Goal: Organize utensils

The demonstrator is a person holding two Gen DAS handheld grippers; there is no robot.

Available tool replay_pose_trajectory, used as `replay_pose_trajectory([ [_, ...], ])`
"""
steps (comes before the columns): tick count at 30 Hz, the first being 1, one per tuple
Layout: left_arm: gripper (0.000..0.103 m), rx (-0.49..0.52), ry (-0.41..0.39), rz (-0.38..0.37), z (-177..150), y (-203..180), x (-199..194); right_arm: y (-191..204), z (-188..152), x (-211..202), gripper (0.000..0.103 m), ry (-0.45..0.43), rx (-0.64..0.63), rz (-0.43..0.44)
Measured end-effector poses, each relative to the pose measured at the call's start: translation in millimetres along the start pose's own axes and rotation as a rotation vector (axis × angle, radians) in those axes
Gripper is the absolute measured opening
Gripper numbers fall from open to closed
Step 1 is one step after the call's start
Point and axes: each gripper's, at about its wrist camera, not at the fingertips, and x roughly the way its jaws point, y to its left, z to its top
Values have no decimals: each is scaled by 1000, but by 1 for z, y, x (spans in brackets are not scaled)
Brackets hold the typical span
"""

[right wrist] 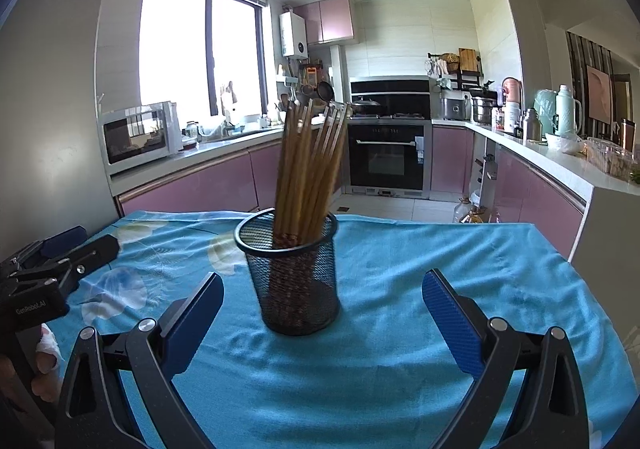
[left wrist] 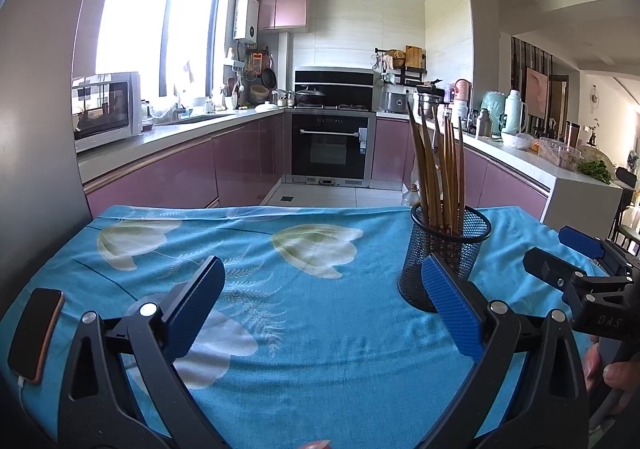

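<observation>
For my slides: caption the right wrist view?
Open right gripper faces a black mesh holder of chopsticks on blue tablecloth.

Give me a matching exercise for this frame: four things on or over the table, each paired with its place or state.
Things:
1. chopsticks
2. mesh holder
3. phone
4. left tongs

States:
A. lying flat at the left table edge, cable plugged in
B. open, holding nothing
C. standing bundled in the holder
D. upright on the blue tablecloth

Pairs: 1-C, 2-D, 3-A, 4-B

Blue-clothed table [right wrist: 440,289]: mesh holder [right wrist: 296,281], phone [left wrist: 36,333].
</observation>
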Motion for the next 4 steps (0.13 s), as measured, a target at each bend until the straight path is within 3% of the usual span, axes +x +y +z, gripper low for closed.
replay_pose_trajectory([
  [4,97,-16,48,13,-2,9,11,-37,-3,25,96,144,14,-95],
])
